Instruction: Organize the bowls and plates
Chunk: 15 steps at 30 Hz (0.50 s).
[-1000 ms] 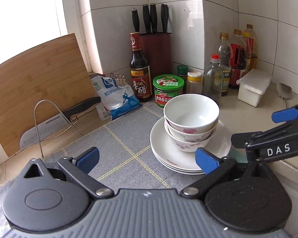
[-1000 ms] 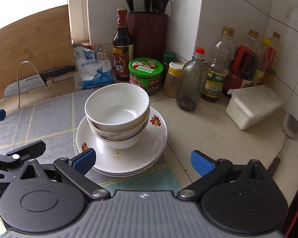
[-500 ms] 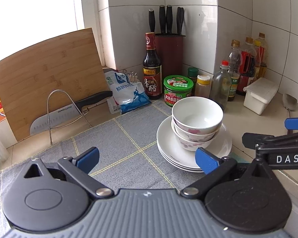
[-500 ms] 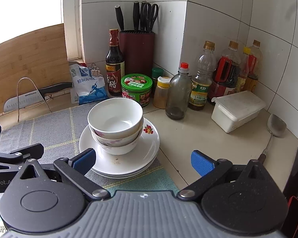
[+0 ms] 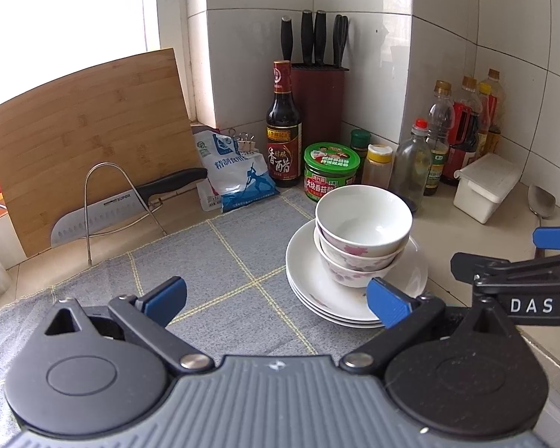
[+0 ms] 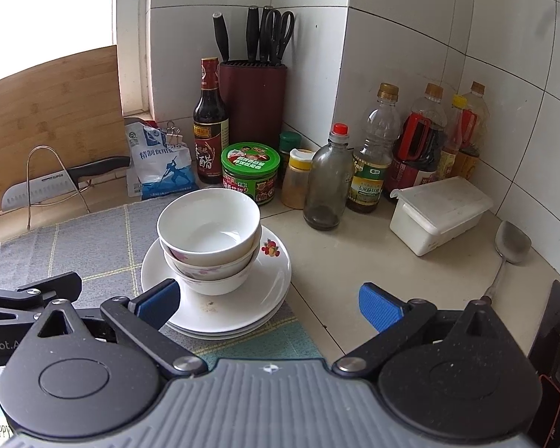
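A stack of white bowls (image 5: 362,235) with pink flower patterns sits on a stack of white plates (image 5: 310,291) at the right edge of a grey checked mat (image 5: 220,261). The bowls (image 6: 209,239) and plates (image 6: 265,298) also show in the right wrist view. My left gripper (image 5: 276,298) is open and empty, above the mat, near and left of the stack. My right gripper (image 6: 268,302) is open and empty, near the stack's right side. Each gripper shows at the edge of the other's view.
At the back stand a knife block (image 5: 317,97), a dark vinegar bottle (image 5: 283,127), a green jar (image 5: 332,175), several oil and sauce bottles (image 6: 369,156), a white lidded box (image 6: 440,212), a salt bag (image 5: 235,171), a cutting board (image 5: 86,134) and a cleaver in a wire rack (image 5: 104,212). A metal spatula (image 6: 507,250) lies on the right.
Both grippers have pulled back and risen from the stack, which now looks smaller and farther. The bowls and plates have not moved. Both grippers stay open.
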### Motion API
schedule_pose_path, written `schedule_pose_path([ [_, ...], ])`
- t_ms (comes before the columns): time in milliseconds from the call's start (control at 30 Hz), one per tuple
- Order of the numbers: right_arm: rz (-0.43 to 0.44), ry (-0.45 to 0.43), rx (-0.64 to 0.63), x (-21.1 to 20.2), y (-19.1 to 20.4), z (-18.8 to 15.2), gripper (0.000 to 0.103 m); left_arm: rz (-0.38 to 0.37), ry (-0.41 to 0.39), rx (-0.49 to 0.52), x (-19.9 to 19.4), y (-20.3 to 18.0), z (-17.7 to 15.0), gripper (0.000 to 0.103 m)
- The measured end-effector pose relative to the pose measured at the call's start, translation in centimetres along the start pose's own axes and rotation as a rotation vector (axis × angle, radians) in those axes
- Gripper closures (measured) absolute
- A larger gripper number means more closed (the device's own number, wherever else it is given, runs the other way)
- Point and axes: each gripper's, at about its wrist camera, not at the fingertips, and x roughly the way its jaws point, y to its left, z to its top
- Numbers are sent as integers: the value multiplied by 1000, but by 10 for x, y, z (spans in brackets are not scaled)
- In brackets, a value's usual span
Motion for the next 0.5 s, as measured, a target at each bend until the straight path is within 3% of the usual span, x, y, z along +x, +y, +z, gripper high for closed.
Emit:
schedule_pose_path([
  [500, -4, -15, -4, -3, -1, 2, 0, 4, -10, -6, -3, 0, 1, 1],
])
